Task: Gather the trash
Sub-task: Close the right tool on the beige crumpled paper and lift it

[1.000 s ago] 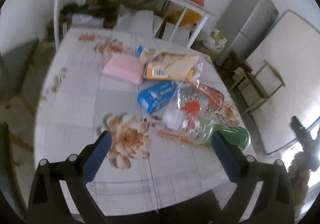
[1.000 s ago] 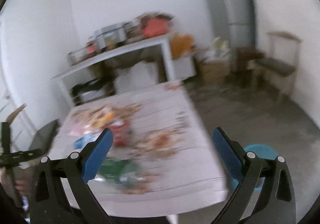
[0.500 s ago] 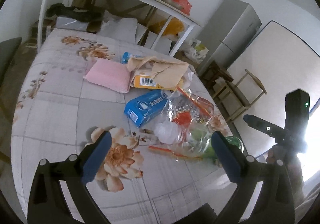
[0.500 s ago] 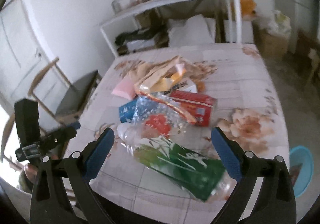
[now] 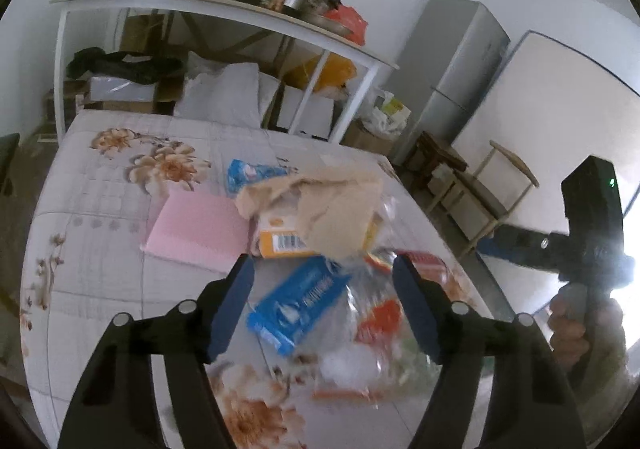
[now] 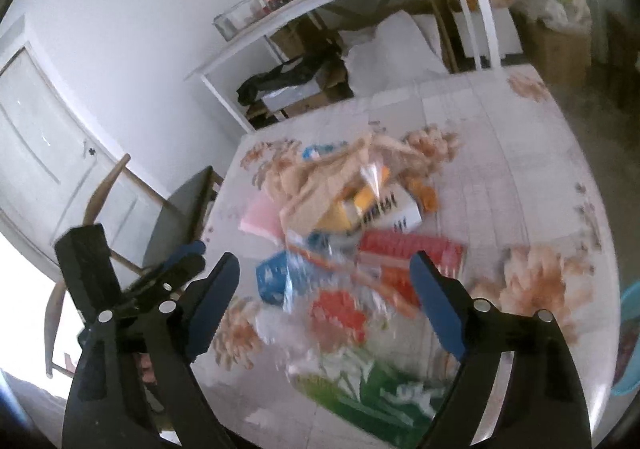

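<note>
Plastic and card litter lay heaped at the middle of the flowered tablecloth [image 5: 100, 249]. My left gripper [image 5: 322, 281] hung over the blue packet [image 5: 298, 301], its jaws closing with nothing yet pressed between them; my right gripper [image 6: 324, 275] hung over the clear crinkled bag [image 6: 340, 313], jaws likewise closing on nothing.

Risks, as I judged them: the clear bag was thin, slack and glossy, so the pads could pinch a single fold and let its contents spill. The blue packet lay flat and partly under that bag, so lifting it might drag the heap. With both grippers converging on one pile, they could foul each other.

Other items noted: a flat pink pad [image 5: 200, 233], a stiff orange box [image 5: 288, 241] under crumpled tan paper [image 5: 332, 209], a ribbed red pack [image 6: 412, 249], and a green wrapper [image 6: 384, 397] near the table edge.
</note>
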A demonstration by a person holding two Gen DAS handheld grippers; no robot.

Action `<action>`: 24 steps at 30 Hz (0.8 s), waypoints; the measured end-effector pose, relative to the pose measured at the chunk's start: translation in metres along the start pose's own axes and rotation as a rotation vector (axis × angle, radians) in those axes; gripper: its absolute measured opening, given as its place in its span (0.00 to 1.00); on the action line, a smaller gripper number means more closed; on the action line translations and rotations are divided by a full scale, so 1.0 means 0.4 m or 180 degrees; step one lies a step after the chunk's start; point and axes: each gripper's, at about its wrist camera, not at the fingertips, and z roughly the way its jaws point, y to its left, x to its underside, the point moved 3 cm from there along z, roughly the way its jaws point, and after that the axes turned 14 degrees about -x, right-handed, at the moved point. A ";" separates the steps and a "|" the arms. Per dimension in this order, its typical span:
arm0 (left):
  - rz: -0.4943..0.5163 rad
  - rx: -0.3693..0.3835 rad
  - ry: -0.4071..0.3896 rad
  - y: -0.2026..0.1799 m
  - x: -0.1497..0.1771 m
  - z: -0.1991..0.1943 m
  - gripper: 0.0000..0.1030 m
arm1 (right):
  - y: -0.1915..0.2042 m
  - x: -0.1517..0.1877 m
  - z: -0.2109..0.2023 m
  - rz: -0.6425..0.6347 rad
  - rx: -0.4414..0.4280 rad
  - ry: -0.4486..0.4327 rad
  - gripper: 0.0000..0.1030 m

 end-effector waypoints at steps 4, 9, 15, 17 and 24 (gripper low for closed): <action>-0.0093 -0.0137 0.0060 0.037 -0.011 0.032 0.63 | 0.049 -0.103 0.066 -0.0594 0.0099 0.0163 0.90; -0.0180 -0.0511 0.0209 0.127 -0.042 0.089 0.76 | 0.062 -0.188 0.218 -0.1273 0.0161 0.0586 0.93; -0.0368 -0.0668 0.0431 0.230 -0.059 0.152 0.90 | -0.009 -0.201 0.358 -0.1368 0.0232 0.1158 0.93; -0.0373 -0.0662 0.0499 0.243 -0.055 0.169 0.91 | -0.032 -0.182 0.368 -0.1289 0.0191 0.1272 0.91; -0.0309 -0.0681 0.0579 0.252 -0.061 0.221 0.94 | -0.044 -0.136 0.379 -0.1384 0.0374 0.1403 0.50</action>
